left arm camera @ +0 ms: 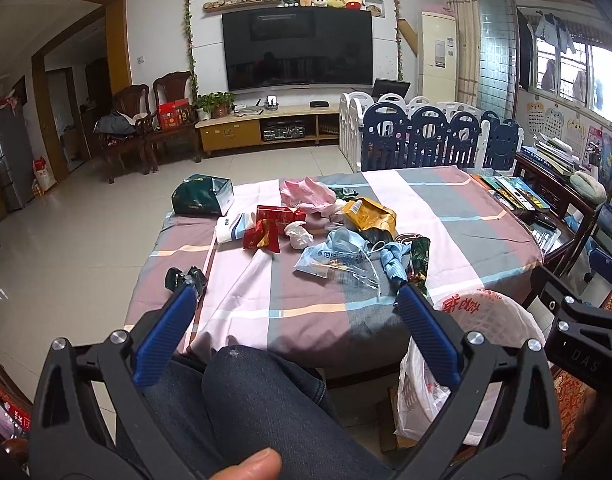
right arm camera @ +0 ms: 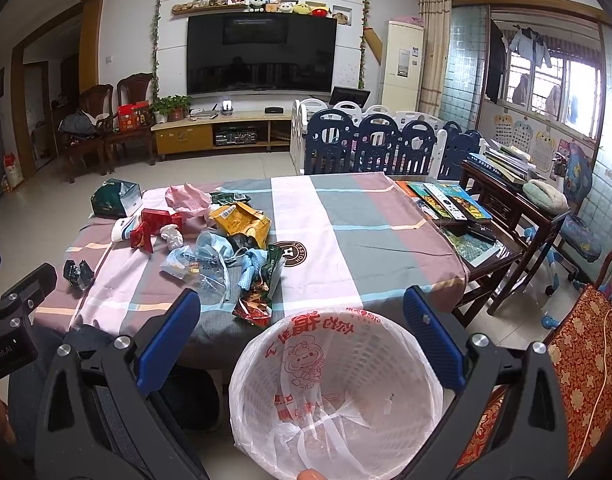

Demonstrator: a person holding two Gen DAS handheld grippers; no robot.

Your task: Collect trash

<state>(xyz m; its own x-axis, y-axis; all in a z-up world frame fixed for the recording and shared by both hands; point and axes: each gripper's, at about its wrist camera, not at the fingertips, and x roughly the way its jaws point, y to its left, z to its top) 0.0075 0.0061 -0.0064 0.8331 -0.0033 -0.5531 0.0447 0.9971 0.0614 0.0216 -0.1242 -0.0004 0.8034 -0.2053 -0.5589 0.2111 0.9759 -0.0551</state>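
Note:
A heap of trash lies on the checked tablecloth (left arm camera: 445, 216): a yellow snack bag (left arm camera: 369, 216), a red carton (left arm camera: 278, 216), a pink bag (left arm camera: 306, 196), a blue plastic bag (left arm camera: 337, 256), a green wrapper (left arm camera: 419, 260) and a small black wrapper (left arm camera: 186, 278) near the left edge. The same heap shows in the right wrist view, with the yellow snack bag (right arm camera: 242, 220) and a red wrapper (right arm camera: 256, 306). My left gripper (left arm camera: 296, 304) is open and empty over my knee, short of the table. My right gripper (right arm camera: 302, 308) is open and empty above a white basket lined with a plastic bag (right arm camera: 333, 392).
A dark green bag (left arm camera: 202, 200) sits at the table's far left corner. Books (right arm camera: 445, 200) lie on a side table to the right. A blue and white play fence (left arm camera: 425, 136) stands behind the table. A red patterned chair (right arm camera: 585, 360) is at the right.

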